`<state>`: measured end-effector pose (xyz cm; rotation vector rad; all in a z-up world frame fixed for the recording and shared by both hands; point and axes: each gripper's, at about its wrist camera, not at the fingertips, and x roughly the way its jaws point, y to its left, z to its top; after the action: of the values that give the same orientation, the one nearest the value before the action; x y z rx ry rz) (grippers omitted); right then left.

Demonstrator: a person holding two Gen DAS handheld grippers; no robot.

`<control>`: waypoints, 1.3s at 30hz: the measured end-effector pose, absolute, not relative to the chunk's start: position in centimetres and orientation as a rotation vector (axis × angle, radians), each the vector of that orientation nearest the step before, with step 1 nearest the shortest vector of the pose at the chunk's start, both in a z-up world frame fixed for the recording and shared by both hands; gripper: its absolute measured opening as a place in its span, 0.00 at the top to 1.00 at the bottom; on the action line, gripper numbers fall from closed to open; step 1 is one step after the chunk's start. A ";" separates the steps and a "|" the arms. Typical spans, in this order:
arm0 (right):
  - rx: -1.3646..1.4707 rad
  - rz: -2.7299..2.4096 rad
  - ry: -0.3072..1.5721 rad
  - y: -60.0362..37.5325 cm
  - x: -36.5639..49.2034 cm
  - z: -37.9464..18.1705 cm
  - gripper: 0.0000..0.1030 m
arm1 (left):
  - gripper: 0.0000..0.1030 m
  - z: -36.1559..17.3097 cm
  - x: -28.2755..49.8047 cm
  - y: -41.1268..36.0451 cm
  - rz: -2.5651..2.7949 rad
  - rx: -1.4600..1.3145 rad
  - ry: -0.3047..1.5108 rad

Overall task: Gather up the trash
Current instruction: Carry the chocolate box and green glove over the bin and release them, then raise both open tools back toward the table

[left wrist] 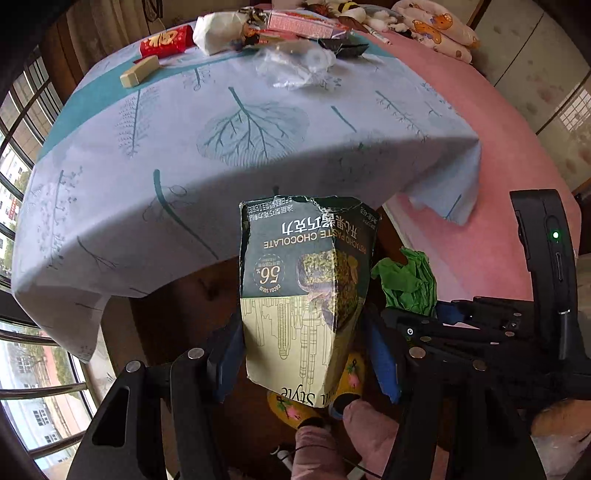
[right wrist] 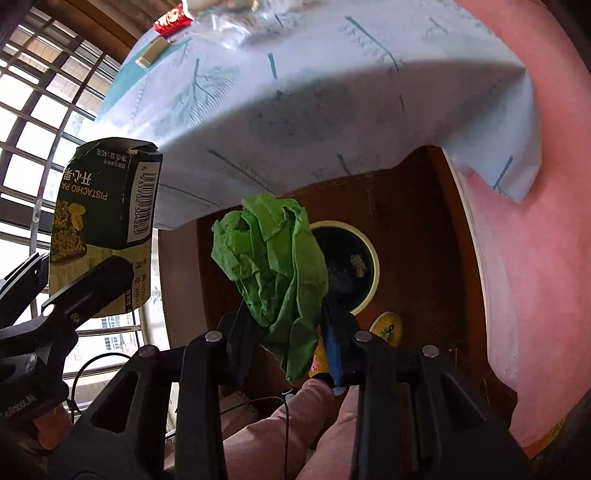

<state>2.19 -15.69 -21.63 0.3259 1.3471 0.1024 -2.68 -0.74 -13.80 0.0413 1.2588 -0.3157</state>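
Trash in both grippers, held off the tabletop over the dark wooden floor. Left gripper (left wrist: 306, 354) jaws pinch a torn chocolate box (left wrist: 306, 288), dark green and cream, printed upside down in the left wrist view, blue pads pressing both of its sides. Right gripper (right wrist: 288, 347) jaws are clamped on a crumpled green wrapper (right wrist: 273, 258), which bulges above the fingers. Box sits to the left of the wrapper in the right wrist view (right wrist: 103, 221), the two apart, not touching.

Below: pink trouser legs (left wrist: 332, 446) and a yellow slipper (left wrist: 291, 410). Beyond the wrapper a round bin (right wrist: 354, 266) with a cream rim stands on the floor, dark inside, partly hidden by the wrapper.

Further out, the tabletop (left wrist: 240, 155), covered by a pale blue leaf-print cloth whose near edge overhangs. Remaining items cluster at the far edge: beige block (left wrist: 139, 72) near the far left corner, red packet (left wrist: 168, 41) behind it, white crumpled paper (left wrist: 218, 31), clear plastic wrap (left wrist: 295, 66) toward the middle, black wrapper (left wrist: 343, 46), pink box (left wrist: 299, 22).

Right of the tabletop, a pink bed (left wrist: 491, 147). Barred window (right wrist: 37, 110) on the left.
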 end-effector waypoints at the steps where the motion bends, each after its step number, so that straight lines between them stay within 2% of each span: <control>1: 0.320 0.096 1.357 -15.8 2.1 -23.3 0.72 | 0.41 -15.5 -2.6 -0.9 -0.311 0.028 1.273; 10: 0.299 0.068 1.451 -16.9 2.8 -38.7 0.72 | 0.38 -30.5 -2.0 -1.7 -0.268 0.006 1.354; 17: 0.284 0.081 1.493 -16.4 3.5 -47.0 0.72 | 0.34 -37.6 -1.0 -1.8 -0.267 0.041 1.390; 20: 0.289 0.106 1.493 -16.1 3.9 -48.7 0.71 | 0.27 -39.3 -0.1 -1.8 -0.263 0.054 1.416; 21: 0.288 0.108 1.495 -16.2 4.0 -49.2 0.67 | 0.22 -39.7 0.0 -1.8 -0.257 0.055 1.424; 22: 0.291 0.111 1.496 -16.7 4.0 -49.3 0.61 | 0.13 -39.9 0.2 -1.6 -0.246 0.050 1.429; 23: 0.296 0.106 1.495 -16.8 4.1 -49.3 0.57 | 0.09 -40.0 0.5 -1.4 -0.241 0.040 1.433; 25: 0.308 0.100 1.478 -16.9 4.3 -49.2 0.44 | 0.07 -39.8 0.8 -0.4 -0.241 0.027 1.433; 33: 0.319 0.096 1.449 -16.6 5.3 -45.4 0.41 | 0.07 -35.2 0.5 0.6 -0.253 0.046 1.358; 39: 0.335 0.083 1.402 -16.5 5.0 -39.7 0.41 | 0.07 -28.6 0.4 0.9 -0.249 0.046 1.296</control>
<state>4.96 -16.50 -39.72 0.3350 1.4024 0.0826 0.37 0.91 -28.59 0.0461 1.2961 -0.2489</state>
